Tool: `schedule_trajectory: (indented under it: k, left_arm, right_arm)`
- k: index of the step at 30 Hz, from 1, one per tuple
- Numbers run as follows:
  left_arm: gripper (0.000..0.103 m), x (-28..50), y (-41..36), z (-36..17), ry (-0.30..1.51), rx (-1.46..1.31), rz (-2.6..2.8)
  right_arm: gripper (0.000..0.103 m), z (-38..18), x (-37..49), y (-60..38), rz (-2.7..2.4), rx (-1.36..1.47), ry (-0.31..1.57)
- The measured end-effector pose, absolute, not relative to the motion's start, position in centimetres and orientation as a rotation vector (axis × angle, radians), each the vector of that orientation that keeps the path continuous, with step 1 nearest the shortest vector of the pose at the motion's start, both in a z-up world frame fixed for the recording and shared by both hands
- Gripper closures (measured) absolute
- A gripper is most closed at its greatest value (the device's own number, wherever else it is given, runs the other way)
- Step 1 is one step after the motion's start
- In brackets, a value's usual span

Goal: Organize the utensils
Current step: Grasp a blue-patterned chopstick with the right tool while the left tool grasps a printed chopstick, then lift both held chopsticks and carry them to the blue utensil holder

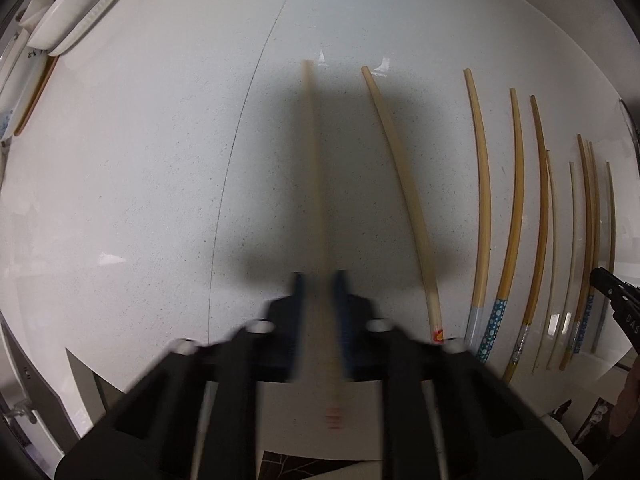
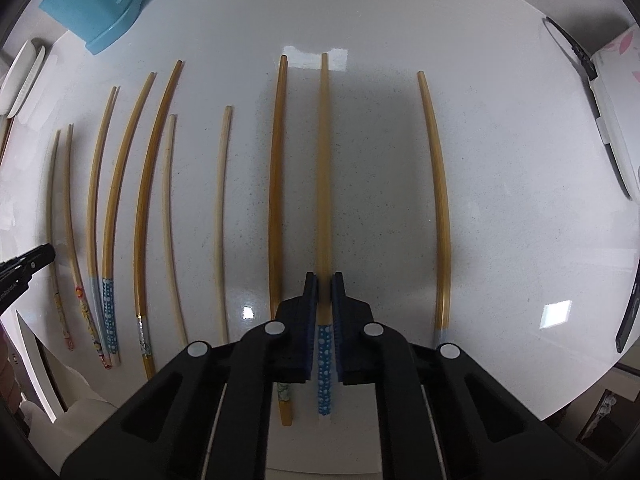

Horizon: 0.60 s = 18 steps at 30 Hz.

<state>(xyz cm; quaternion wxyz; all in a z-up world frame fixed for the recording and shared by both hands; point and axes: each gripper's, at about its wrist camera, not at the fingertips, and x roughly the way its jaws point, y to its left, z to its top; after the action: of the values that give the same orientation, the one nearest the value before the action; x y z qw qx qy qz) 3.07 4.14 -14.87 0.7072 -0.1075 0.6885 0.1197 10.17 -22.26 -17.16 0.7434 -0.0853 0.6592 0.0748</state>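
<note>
Counter (image 2: 500, 160): white, glossy, finely speckled stone, with a thin curved seam and bright light reflections.
Chopsticks on the counter: slim round sticks of pale and amber wood lie side by side in a loose row, each one's tip toward the blue basket (image 2: 100, 0); several carry painted handle ends, dotted blue or cartoon prints.
Left hand-held gripper (image 1: 320, 280): black body with blue pads, clenched on a pale wooden chopstick (image 1: 316, 168) that runs straight ahead toward the basket; its near end shows faint red stripes. This view is motion-blurred, so finer detail is lost.
Right hand-held gripper (image 2: 324, 280): clamped on an amber chopstick with a blue dotted handle (image 2: 325, 168), which lies along the counter just beside a darker amber one (image 2: 277, 168).
Blue basket: light blue plastic with round perforations, standing at the far edge of the counter; its inside cannot be seen, and it is cut off by the frame.
White dishes (image 1: 76, 12): smooth stacked ceramic to the left of the basket, partly cut off.
Knife (image 2: 592, 92): black-handled, far to the right of the basket, on a white board.
</note>
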Motion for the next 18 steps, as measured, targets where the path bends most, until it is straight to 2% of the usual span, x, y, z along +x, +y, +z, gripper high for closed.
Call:
schedule_trajectory:
  k: [9, 18]
  left_arm:
    - [0.097, 3.2, 4.6, -13.7, 1.495, -0.256, 0.260]
    - [0.097, 1.9, 4.9, -10.0, 1.391, -0.245, 0.261]
  right_arm:
    - [0.096, -15.0, 10.9, -24.4, 0.168, -0.167, 1.443]
    - [0.096, -12.9, 10.4, -25.1, 0.175, -0.132, 1.377]
